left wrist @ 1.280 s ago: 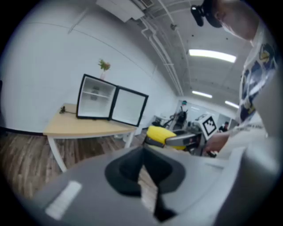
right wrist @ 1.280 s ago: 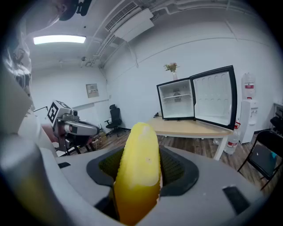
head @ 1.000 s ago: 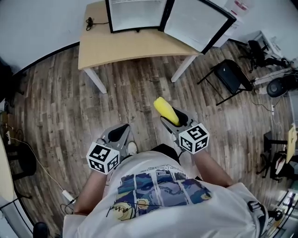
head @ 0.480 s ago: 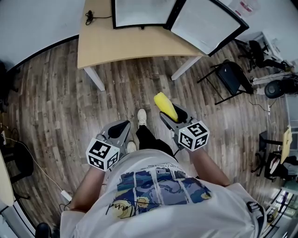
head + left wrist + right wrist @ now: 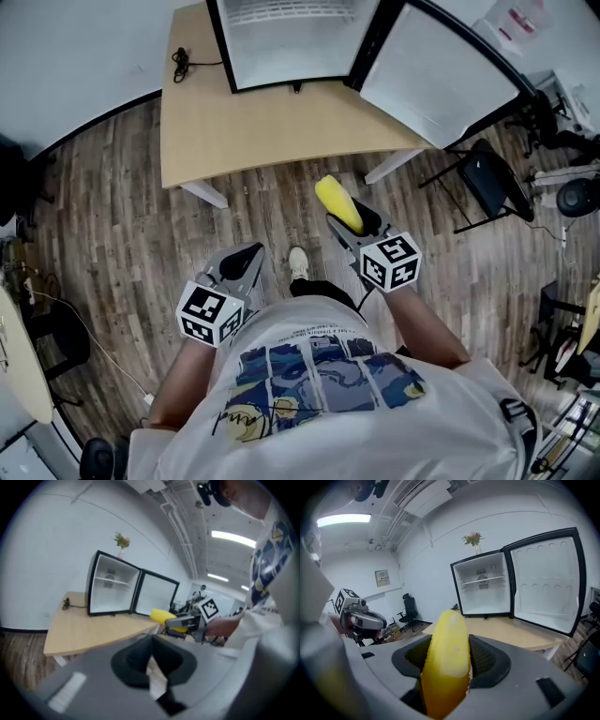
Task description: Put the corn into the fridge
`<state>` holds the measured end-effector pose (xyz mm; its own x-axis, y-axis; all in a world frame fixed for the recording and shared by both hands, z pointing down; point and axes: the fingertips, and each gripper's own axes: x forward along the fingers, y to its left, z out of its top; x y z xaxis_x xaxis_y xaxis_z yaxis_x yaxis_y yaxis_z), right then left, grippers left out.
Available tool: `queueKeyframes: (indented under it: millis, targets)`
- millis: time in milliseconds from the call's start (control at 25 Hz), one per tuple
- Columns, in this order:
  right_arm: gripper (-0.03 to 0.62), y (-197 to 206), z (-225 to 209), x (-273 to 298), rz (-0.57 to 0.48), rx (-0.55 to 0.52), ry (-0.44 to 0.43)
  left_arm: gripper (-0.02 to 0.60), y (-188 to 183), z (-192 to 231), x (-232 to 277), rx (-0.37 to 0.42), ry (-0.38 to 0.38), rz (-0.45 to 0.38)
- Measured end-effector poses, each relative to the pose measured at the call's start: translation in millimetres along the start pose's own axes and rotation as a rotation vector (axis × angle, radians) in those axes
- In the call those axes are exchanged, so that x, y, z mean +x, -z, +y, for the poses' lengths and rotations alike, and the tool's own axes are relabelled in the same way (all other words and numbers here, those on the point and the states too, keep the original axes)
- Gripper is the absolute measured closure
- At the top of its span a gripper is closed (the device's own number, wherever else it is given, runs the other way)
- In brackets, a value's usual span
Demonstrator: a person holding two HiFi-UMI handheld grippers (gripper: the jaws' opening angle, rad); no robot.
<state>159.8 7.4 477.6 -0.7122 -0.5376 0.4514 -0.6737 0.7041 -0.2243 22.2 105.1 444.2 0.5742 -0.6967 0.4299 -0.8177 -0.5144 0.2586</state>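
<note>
Wood-plank floor (image 5: 112, 234); right gripper (image 5: 353, 222) tight on smooth yellow corn (image 5: 336, 200), left gripper (image 5: 246, 255) pinched together.

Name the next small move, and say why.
Probably carry the right gripper forward over the table toward the fridge. It is shut on the corn, the fridge door stands open, and the fridge lies some way ahead.

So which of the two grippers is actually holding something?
The right gripper: its jaws are shut on the yellow corn. The left gripper has its jaws together with nothing between them.
</note>
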Motion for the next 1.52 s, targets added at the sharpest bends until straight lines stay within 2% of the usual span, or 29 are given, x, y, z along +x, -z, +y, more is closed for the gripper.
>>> queueKeyframes:
  millis: [240,440,800,920,1160,1320,1520]
  targets:
    - [0.352,-31,-49,58,0.021,-0.034,-0.009,0.572,-44,38,38,0.006,-0.022,-0.035]
    - [0.352,-56,-64,109,0.02,-0.028,0.028,0.572,-61,83,38,-0.012,-0.019,-0.063]
    - [0.352,-98,-90,194,0.0,0.026,0.206,0.572,-77,185,2,0.01,0.012,-0.047]
    - [0.352,-104,-104,219,-0.002,0.054,0.265,0.572,-71,213,-13,0.012,0.013,-0.03]
    - [0.352,-119,-143,269,0.021,0.032,0.323,0.572,-60,253,-30,-0.037,-0.069,-0.024]
    - [0.352,-142,-178,311,0.031,0.002,0.333,0.572,-78,276,-27,-0.057,-0.166,-0.058]
    - [0.352,-162,-221,358,0.049,-0.026,0.338,0.572,-101,292,-16,-0.067,-0.251,-0.083]
